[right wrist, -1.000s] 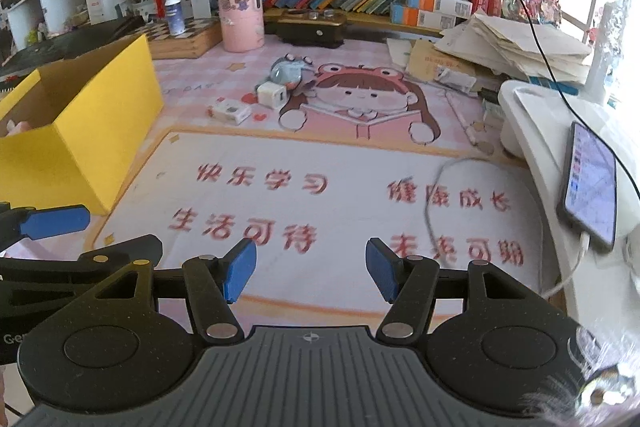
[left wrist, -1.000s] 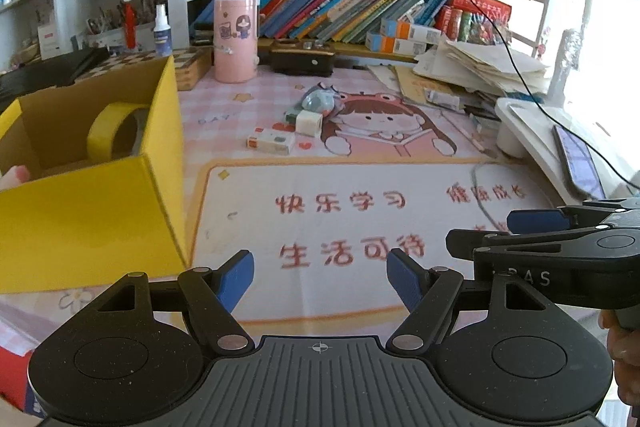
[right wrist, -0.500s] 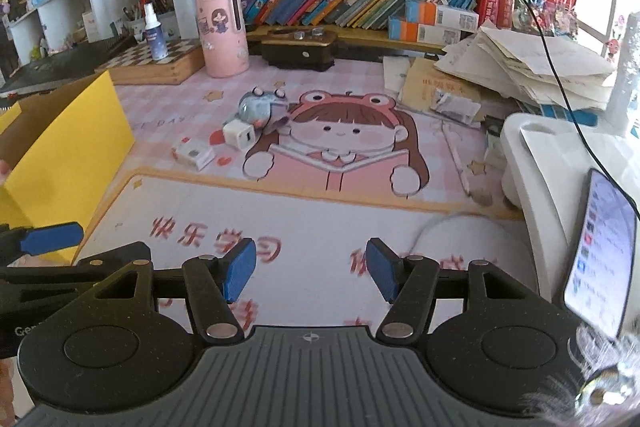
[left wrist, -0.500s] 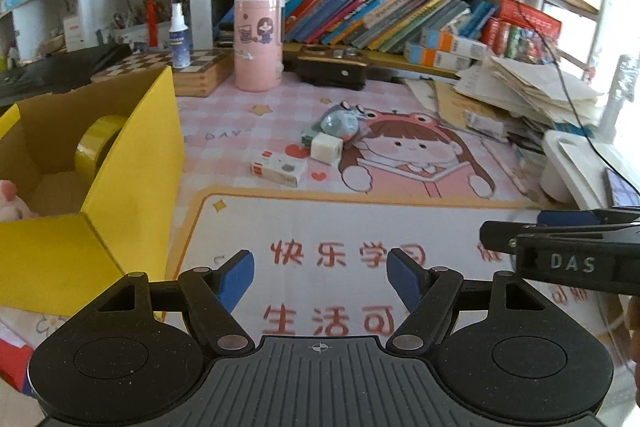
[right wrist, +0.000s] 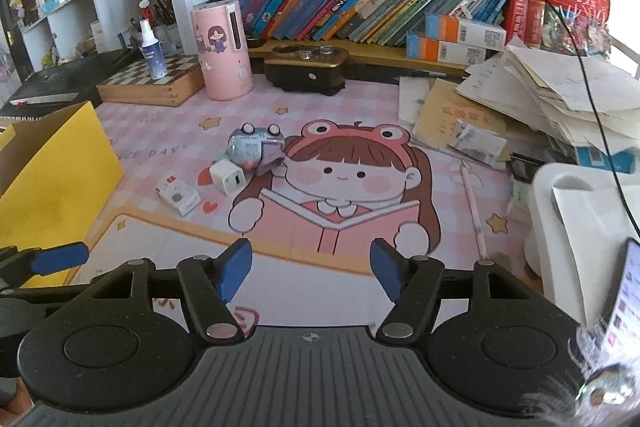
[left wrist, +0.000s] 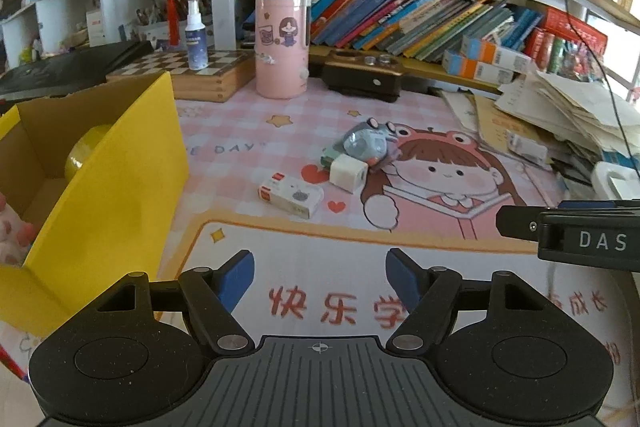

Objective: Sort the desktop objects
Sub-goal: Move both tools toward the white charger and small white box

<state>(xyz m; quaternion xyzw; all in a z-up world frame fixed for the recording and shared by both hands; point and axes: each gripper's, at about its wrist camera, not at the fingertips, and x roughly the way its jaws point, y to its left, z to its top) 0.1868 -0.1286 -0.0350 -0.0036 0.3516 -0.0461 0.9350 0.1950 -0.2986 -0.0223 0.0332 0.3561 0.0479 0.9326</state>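
Left wrist view: eraser box lies ahead, long axis slanting right, nearer my empty, half-open left claw than my right claw, empty, jaws just widened.

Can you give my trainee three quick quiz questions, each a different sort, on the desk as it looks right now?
1. True or false: the white charger cube lies inside the yellow cardboard box.
2. Multiple choice: what sits nearest the yellow cardboard box on the desk mat? A) the small white eraser box B) the grey-blue plush toy C) the pink cylindrical container
3. Fill in: nothing lies between the fingers of the left gripper or the right gripper; both are ____.

Key: 1 false, it lies on the mat beside the plush toy. 2 A. 3 open; the right gripper's jaws have just been opening.
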